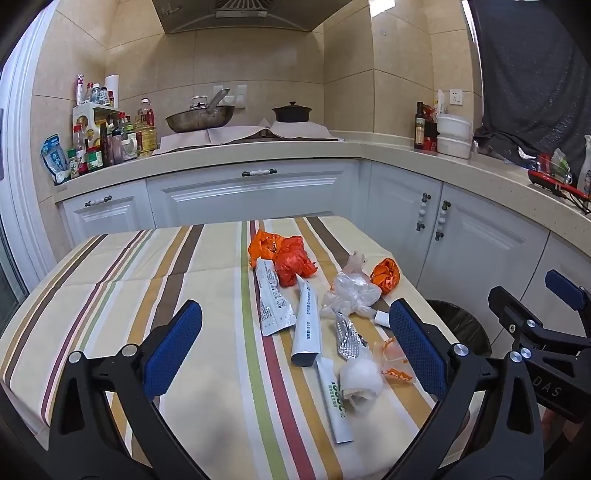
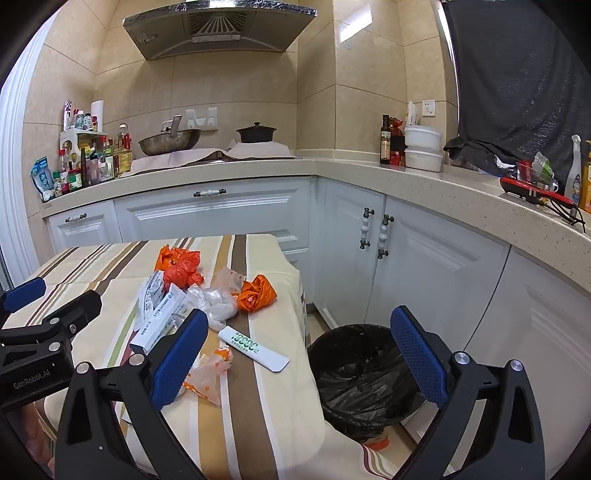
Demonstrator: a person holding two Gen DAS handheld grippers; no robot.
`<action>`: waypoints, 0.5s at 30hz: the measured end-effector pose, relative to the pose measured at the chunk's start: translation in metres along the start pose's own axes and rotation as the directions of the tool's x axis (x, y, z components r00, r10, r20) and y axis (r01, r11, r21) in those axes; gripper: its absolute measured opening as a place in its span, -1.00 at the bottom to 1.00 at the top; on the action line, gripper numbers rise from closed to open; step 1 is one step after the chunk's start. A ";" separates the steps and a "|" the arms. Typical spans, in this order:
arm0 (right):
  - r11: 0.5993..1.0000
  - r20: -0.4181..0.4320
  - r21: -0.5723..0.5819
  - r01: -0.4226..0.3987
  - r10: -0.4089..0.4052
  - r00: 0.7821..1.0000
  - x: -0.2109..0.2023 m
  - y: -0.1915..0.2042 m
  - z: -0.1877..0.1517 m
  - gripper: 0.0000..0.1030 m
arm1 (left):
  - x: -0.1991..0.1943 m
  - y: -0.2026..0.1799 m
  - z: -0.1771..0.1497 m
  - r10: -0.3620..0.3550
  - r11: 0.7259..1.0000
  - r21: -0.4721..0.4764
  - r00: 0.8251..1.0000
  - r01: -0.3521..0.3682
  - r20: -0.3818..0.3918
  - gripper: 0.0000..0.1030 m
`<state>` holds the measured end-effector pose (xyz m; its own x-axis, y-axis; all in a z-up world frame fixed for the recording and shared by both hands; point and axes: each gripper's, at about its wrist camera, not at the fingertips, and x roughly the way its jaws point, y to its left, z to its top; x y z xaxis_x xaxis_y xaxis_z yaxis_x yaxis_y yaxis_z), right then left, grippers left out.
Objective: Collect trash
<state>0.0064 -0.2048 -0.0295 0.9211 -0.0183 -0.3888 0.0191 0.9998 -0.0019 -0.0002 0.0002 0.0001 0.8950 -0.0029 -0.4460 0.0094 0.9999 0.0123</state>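
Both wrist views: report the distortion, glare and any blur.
Left wrist view: strong fisheye, the countertop bows, corners are black, the foil strip glints, and the trash stays sharp. Right wrist view: same barrel bend, a window reflection glares on the wall tile, and the bin liner shines faintly.

A: Stripes right across the tablecloth [image 1: 207,369] — cream, brown, mustard, green, dark red!

B: And the litter's bright: crumpled bags [image 1: 284,254] in vivid orange, another orange wad [image 1: 386,275] beside a clear, whitish plastic bag [image 1: 351,295].

A: White packets [image 1: 306,325] with green lettering, a silver foil strip [image 1: 347,339].

B: Bin liner [image 2: 364,376], glossy black. Both the left gripper [image 1: 295,347] and the right gripper [image 2: 299,354]: black frames, blue dimpled pads [image 1: 173,347].

A: White cabinets [image 2: 424,266], speckled beige counter [image 2: 424,184].
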 end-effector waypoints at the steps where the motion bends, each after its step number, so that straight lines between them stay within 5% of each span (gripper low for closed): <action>1: 1.000 0.000 0.000 0.000 0.000 1.000 0.000 0.000 0.000 0.87 | 0.000 0.000 0.000 0.000 1.000 -0.002 1.000 0.000 -0.001 0.92; 15: 1.000 -0.001 0.000 0.000 0.000 1.000 -0.001 0.003 0.000 0.87 | 0.000 0.000 0.000 0.002 1.000 0.002 1.000 -0.002 0.000 0.92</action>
<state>0.0058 -0.2019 -0.0287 0.9208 -0.0179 -0.3897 0.0187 0.9998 -0.0017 -0.0002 0.0001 0.0001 0.8950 -0.0007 -0.4462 0.0081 0.9999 0.0147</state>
